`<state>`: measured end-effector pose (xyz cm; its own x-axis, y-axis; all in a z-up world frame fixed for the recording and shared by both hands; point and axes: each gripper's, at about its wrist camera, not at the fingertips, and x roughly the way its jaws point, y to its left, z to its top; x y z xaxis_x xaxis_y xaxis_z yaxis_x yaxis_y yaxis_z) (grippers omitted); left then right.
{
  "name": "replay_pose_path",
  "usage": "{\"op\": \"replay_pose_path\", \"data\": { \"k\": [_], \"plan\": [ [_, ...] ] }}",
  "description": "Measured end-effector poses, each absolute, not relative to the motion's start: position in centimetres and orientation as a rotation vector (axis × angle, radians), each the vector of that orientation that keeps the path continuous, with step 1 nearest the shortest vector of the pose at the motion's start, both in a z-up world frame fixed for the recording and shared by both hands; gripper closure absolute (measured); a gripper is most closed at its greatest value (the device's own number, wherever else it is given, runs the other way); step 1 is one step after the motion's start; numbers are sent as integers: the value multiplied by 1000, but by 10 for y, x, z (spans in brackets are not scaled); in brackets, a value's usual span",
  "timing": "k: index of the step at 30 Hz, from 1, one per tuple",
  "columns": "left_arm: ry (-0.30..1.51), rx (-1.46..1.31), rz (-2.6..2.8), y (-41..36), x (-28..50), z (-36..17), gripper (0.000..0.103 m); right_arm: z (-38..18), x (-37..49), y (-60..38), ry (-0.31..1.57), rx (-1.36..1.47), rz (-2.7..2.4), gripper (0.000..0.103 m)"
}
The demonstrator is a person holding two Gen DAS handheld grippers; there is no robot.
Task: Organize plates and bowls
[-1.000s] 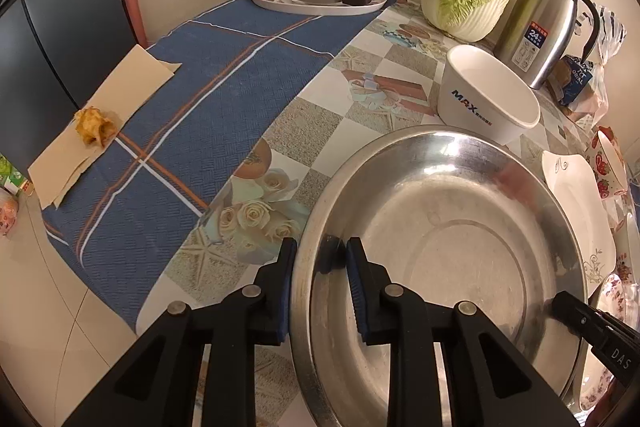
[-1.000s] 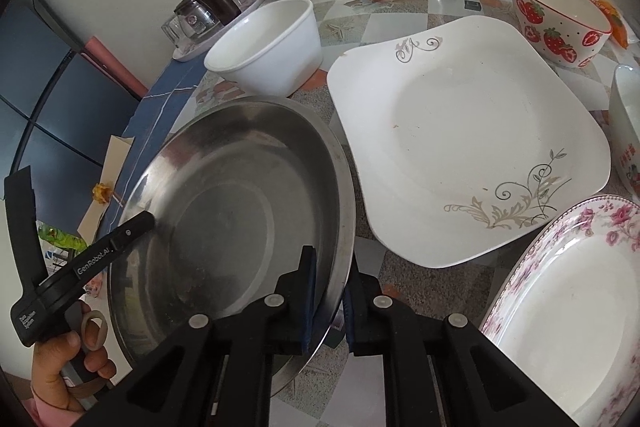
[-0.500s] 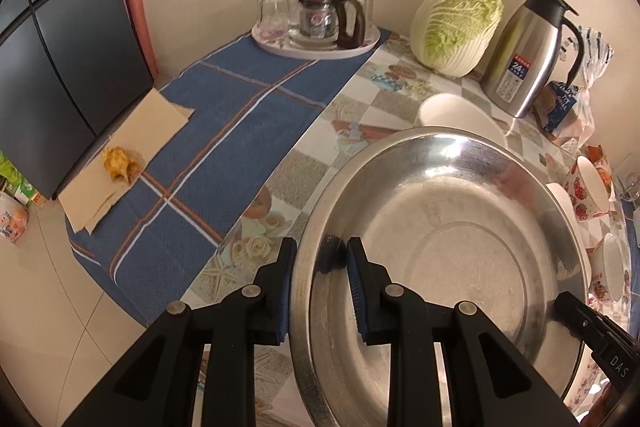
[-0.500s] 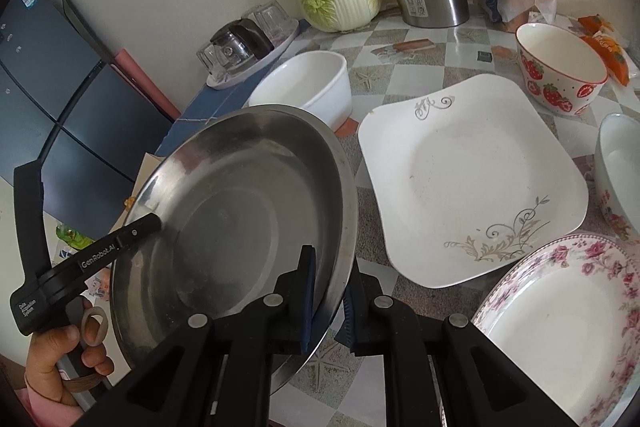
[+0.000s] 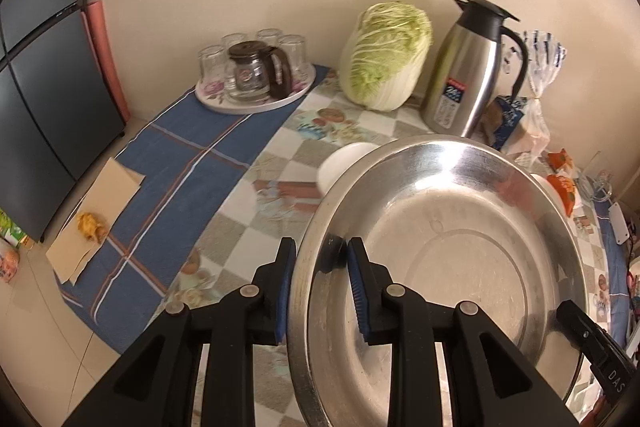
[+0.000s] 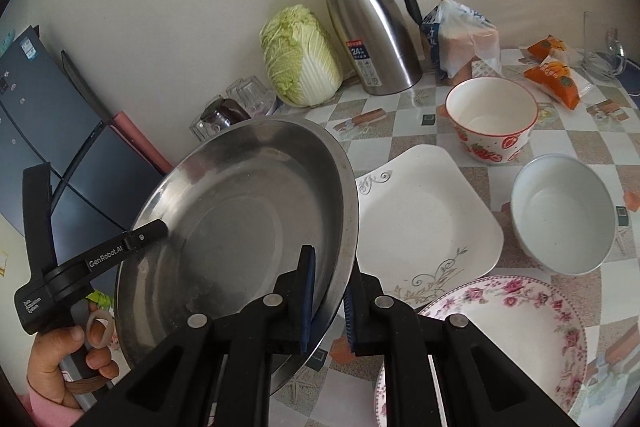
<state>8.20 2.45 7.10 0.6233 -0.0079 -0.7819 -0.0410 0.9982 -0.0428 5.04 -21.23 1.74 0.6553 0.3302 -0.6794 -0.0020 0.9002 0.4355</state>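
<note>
Aloft, a steel basin [image 6: 240, 227] pinched at opposite rims by left gripper [image 5: 320, 283] and right gripper [image 6: 326, 291]; uneven lifting could tip it onto the square plate [image 6: 424, 223].

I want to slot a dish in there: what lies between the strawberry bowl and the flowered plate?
In the right wrist view, the pale bowl sits between the strawberry bowl and the flowered plate.

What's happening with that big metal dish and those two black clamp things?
A person holds a gripper in each hand. The left gripper and the right gripper each clamp one edge of the steel basin, holding it tilted above the table. A square white plate, floral plate and bowls wait on the table.
</note>
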Motion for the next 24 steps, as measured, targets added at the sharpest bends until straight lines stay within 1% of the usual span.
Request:
{"op": "replay_pose_path", "data": {
  "k": [14, 24],
  "plan": [
    [884, -59, -103, -58, 100, 79, 75, 34, 27, -294, 720, 515, 65, 89],
    [930, -97, -136, -85, 109, 67, 75, 29, 22, -325, 702, 550, -15, 89]
  ]
}}
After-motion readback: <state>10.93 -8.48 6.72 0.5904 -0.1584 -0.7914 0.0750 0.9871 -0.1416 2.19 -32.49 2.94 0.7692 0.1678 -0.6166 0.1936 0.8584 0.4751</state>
